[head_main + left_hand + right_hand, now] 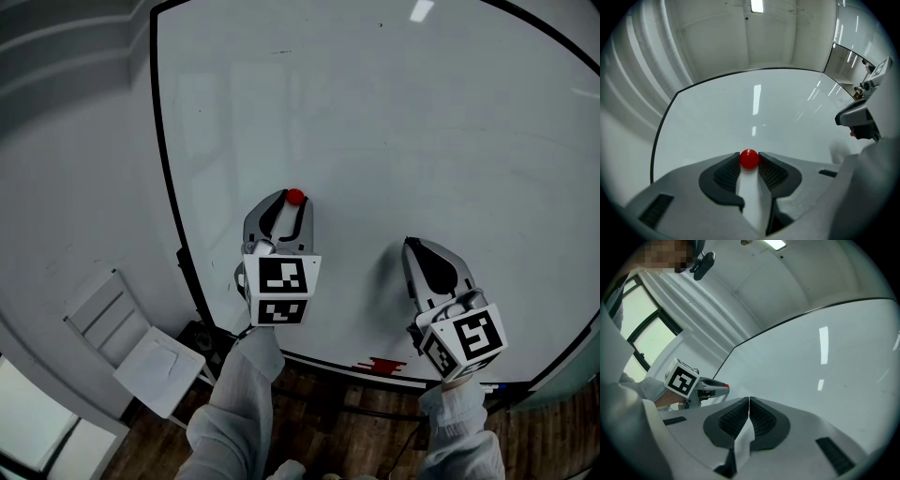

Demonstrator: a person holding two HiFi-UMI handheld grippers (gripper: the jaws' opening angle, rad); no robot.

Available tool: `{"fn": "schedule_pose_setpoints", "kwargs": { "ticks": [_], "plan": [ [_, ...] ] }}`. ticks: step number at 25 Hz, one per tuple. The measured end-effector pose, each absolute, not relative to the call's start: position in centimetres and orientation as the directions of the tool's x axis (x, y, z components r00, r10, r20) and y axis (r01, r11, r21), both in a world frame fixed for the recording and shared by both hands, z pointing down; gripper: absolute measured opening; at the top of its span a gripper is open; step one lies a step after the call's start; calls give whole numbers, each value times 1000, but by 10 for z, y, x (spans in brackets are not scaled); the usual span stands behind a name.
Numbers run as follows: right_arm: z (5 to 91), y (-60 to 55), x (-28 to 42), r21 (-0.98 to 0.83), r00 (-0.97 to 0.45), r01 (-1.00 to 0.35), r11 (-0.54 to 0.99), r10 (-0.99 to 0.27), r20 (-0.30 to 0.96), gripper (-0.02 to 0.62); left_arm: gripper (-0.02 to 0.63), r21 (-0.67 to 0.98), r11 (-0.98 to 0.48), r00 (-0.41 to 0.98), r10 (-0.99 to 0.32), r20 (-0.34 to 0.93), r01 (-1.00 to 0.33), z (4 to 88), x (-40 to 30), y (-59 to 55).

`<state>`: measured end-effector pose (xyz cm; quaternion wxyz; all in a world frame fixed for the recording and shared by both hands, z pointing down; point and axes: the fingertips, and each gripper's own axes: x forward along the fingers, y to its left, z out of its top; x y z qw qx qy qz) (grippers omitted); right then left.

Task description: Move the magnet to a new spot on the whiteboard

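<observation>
A small round red magnet [294, 197] sits against the whiteboard [394, 131], pinched between the tips of my left gripper [294, 199]. In the left gripper view the magnet [749, 159] is pressed between both black ribbed pads [772, 174], so my left gripper [749, 160] is shut on it. My right gripper [410, 246] hovers lower right over the board, its jaws meeting with nothing between them. The right gripper view shows its pads [763, 420] touching at the tips of my right gripper [749, 400], and the left gripper [701, 387] off to the left.
The whiteboard has a black frame [169, 187]; a red mark [382, 365] shows on its lower edge. A white chair [141, 352] stands lower left on the wooden floor [356, 427]. White-sleeved arms [246, 403] hold the grippers.
</observation>
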<state>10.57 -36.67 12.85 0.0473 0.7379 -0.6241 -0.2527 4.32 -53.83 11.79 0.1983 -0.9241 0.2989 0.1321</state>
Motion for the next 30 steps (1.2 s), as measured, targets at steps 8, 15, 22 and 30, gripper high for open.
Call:
{"fn": "schedule_pose_setpoints", "kwargs": {
  "ticks": [8,15,22,30],
  "plan": [
    [133,-364,108,378,103,-899,-222,-945,-310,28,126,-282,-740,782,-509,-358,-611,119,44,-539],
    [135,-360,108,371,105,-901,-223,-944,-313,28,157,-283,-724,769,-528,-360,-630,120,43,-539],
    [139,-355,106,371,110,-901,-224,-946,-305,28,202,-290,-739,787,-510,-349,-608,125,42,-533],
    [144,-351,105,369,116,-902,-224,-950,-291,28,203,-277,-762,801,-492,-341,-586,127,38,-525]
  ]
}}
